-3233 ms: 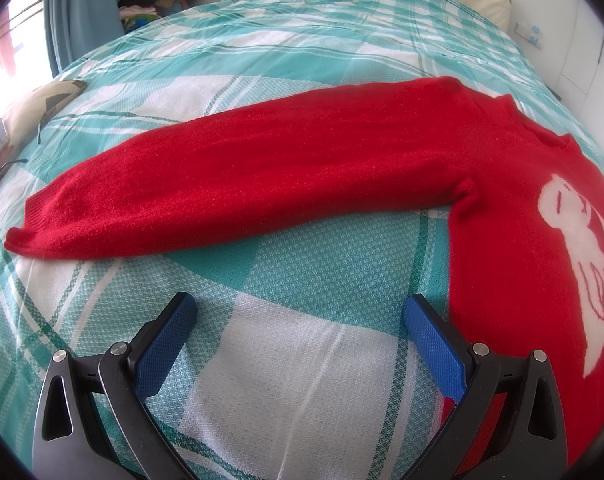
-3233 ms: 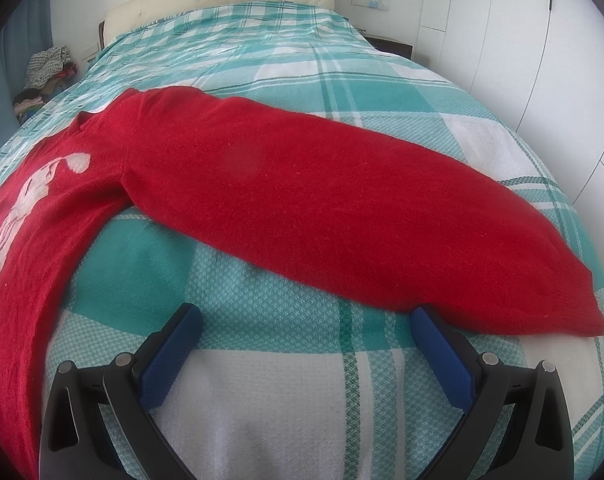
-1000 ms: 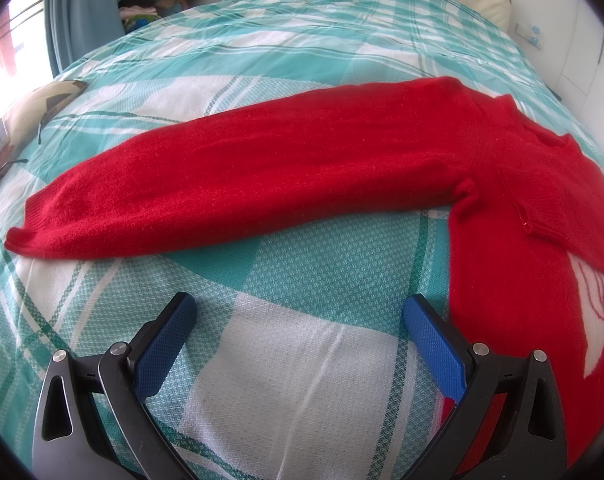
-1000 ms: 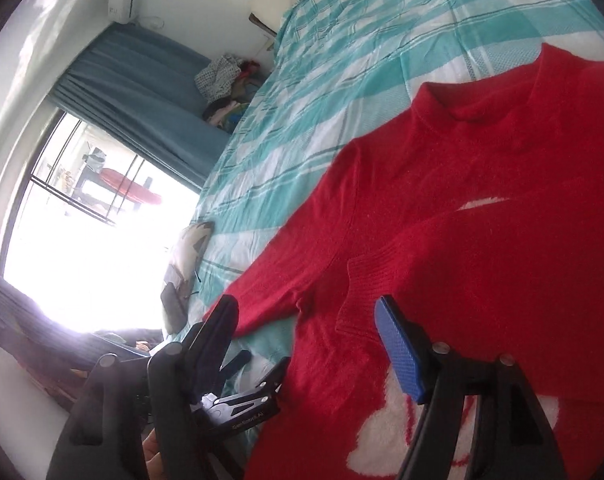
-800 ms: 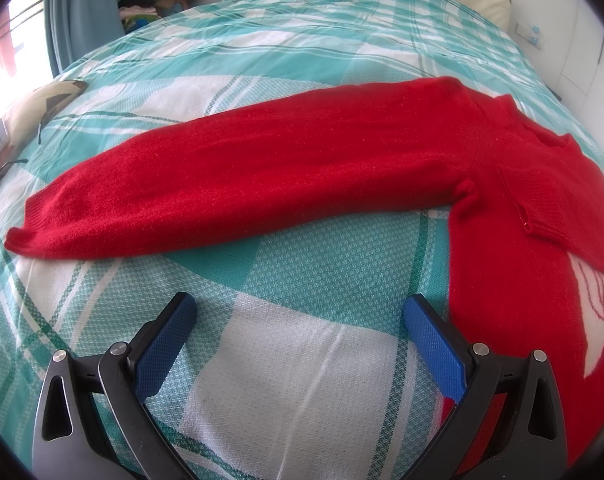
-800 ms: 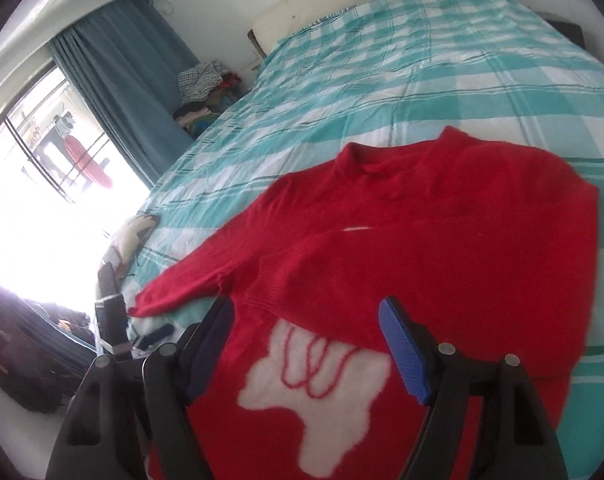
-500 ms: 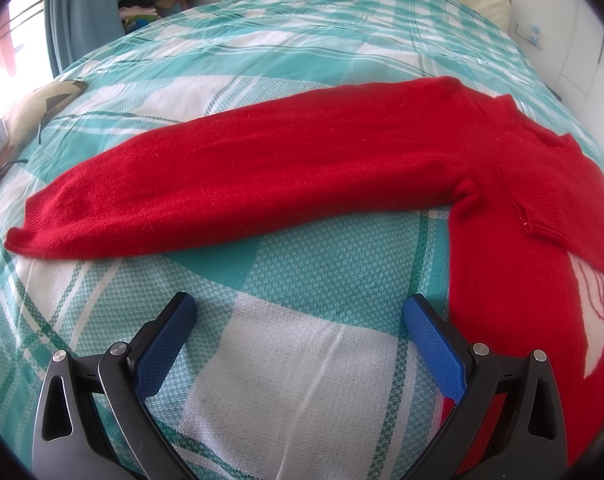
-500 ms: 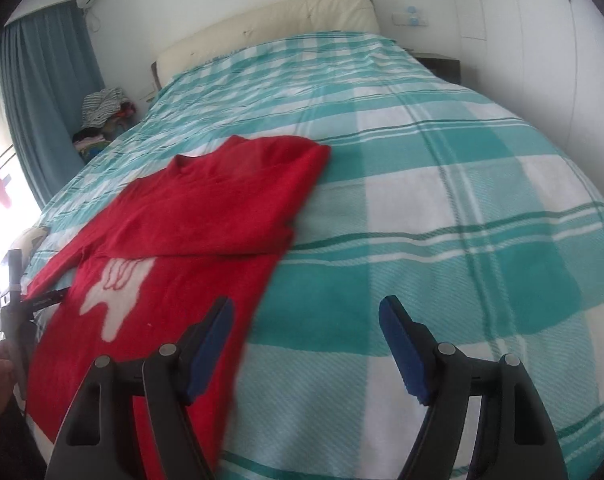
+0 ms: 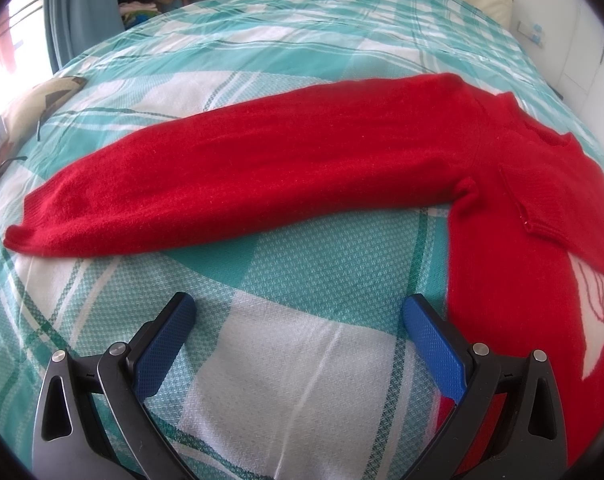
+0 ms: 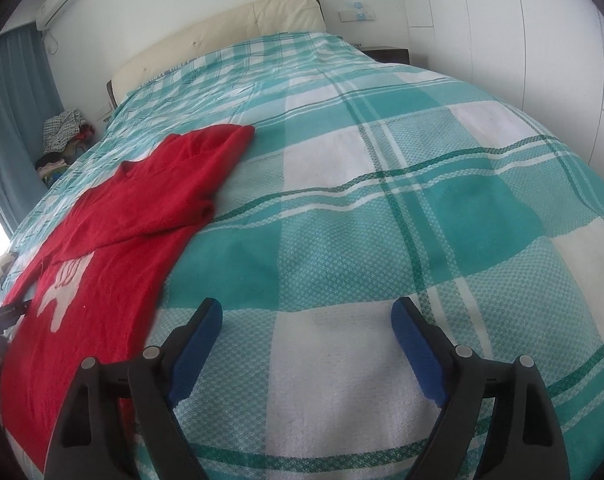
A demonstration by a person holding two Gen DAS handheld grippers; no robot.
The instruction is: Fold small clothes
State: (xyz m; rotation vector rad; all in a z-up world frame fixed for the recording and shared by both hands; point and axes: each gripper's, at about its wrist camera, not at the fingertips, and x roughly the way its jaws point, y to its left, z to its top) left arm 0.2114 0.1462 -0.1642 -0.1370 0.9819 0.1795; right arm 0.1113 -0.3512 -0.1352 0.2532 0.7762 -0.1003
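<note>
While the red sweater (image 9: 502,240) lies flat on the plaid bedspread (image 10: 382,200) toward its left edge, one sleeve is already folded across the chest and the other sleeve (image 9: 242,184) stretches straight out toward that edge. Left gripper (image 9: 298,344): jaws spread wide, nothing between them, poised over bare bedspread just short of the outstretched sleeve. Right gripper (image 10: 306,344): jaws have just been opening and stand wide, empty, over bare cloth beside the sweater's right side. Step in hand, as judged: folding the remaining sleeve inward. To do it well, the left gripper should pinch both layers at the cuff (image 9: 26,220), lift only enough to clear the knit, and carry it across to mirror the folded sleeve, keeping the crease at the shoulder seam. Dragging would likely rumple the body.
</note>
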